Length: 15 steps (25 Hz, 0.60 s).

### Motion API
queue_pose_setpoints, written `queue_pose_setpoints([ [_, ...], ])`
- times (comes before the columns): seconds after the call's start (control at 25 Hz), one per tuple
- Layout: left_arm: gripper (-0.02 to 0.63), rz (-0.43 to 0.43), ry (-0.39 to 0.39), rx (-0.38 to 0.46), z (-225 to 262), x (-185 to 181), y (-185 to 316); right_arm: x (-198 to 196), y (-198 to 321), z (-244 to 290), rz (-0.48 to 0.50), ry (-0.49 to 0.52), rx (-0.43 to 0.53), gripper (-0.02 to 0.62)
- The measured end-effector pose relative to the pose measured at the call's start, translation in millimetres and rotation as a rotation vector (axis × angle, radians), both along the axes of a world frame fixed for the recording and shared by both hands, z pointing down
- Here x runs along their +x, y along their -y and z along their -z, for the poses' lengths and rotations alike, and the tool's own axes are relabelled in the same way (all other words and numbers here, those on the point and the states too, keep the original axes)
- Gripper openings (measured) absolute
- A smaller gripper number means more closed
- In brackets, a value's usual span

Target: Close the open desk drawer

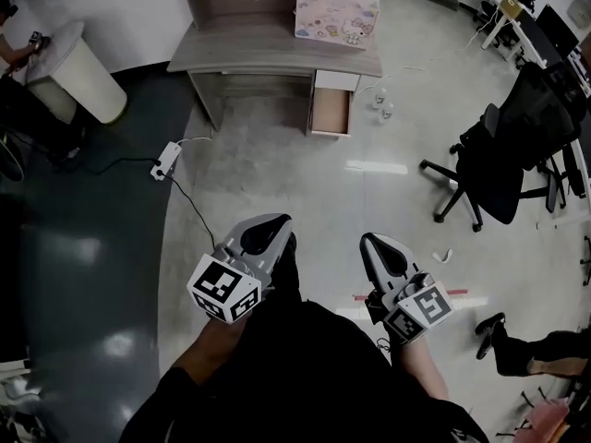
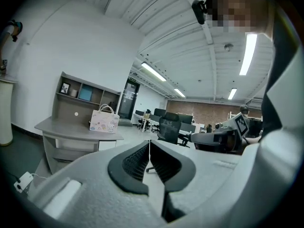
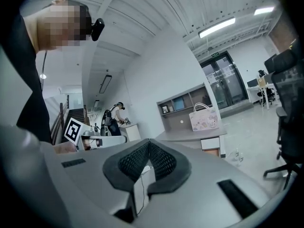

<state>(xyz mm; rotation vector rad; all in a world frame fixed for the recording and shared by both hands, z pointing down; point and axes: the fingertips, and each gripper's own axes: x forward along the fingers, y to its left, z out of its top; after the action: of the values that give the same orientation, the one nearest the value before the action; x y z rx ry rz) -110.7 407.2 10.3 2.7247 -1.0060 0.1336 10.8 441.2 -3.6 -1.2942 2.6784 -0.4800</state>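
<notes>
Nearest the camera, a person standing on a pale grey floor holds both tools close to the body. The left gripper (image 1: 268, 233) has its dark ribbed jaws pressed together at the tips with nothing between them. The right gripper (image 1: 380, 247) is the same: jaws closed, empty.

Neither tool is anywhere near the furniture, so the task looks to be at its very start, in the approach. The next move likely calls for walking forward across the open floor, then setting a gripper against the drawer's front panel and pushing it straight in.

Partway across the floor, to the left, lies a white power strip (image 1: 166, 160) with a black cable. Off to the right stands a black wheeled office chair (image 1: 503, 155).

Well beyond, the small open drawer with a white front and brown wooden inside (image 1: 331, 111) juts from the right end of the grey wooden desk (image 1: 268, 60). It seems to hold nothing, though it is too small to be sure. On the desktop stands a pink and white patterned tote bag (image 1: 337, 14); its contents are hidden.
</notes>
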Motion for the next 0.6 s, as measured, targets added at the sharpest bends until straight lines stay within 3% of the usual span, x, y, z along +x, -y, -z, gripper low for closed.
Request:
queue_pose_setpoints([
  [0.24,0.012,-0.067,0.023,-0.019,-0.6,-13.8,119.0,-8.9,125.1,4.9,-0.038,-0.084,0.006,0.012],
  [0.6,0.012,-0.158,0.005,-0.004,6.9,6.7,251.5,-21.1,255.6,9.2,-0.059,-0.075,-0.021,0.012],
])
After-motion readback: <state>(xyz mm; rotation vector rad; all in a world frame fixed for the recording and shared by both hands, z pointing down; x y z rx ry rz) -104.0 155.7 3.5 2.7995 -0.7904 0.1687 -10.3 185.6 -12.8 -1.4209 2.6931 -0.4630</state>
